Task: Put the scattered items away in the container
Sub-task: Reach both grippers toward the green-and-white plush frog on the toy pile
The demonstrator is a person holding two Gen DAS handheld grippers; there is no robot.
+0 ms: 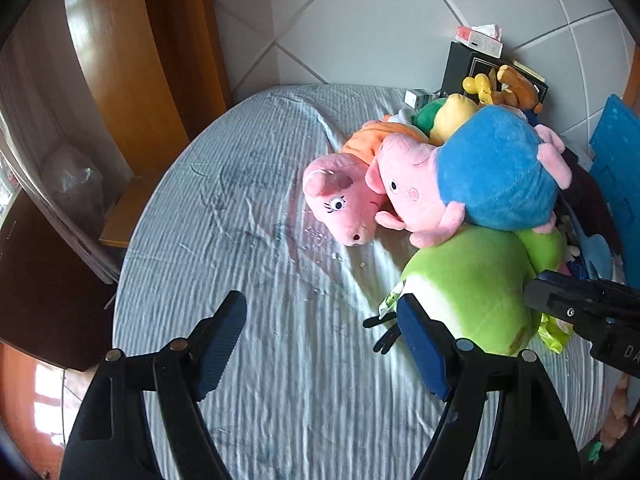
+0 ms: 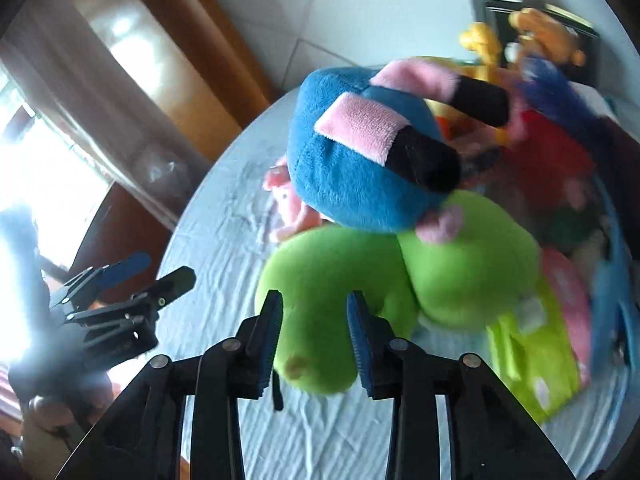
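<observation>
right gripper (image 2: 314, 338) is hovering at the green plush (image 2: 360, 280), jaws narrow, pads astride its near end, not visibly pressing | left gripper (image 1: 320, 344) is hanging wide, empty, over the bed sheet (image 1: 240, 240) | step: starting a pick; next needs closing, lifting | two pink pig toys, one blue basket (image 1: 616, 168) beside the pile

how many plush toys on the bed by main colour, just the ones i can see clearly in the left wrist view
pink: 1, the pig with the orange dress
pink with blue body: 1, the pig lying on the green toy
green: 1, the big plush at the front
yellow and green: 1, the plush behind the pigs
brown: 1, the bear at the back
total: 5; more may be hidden in the pile
</observation>
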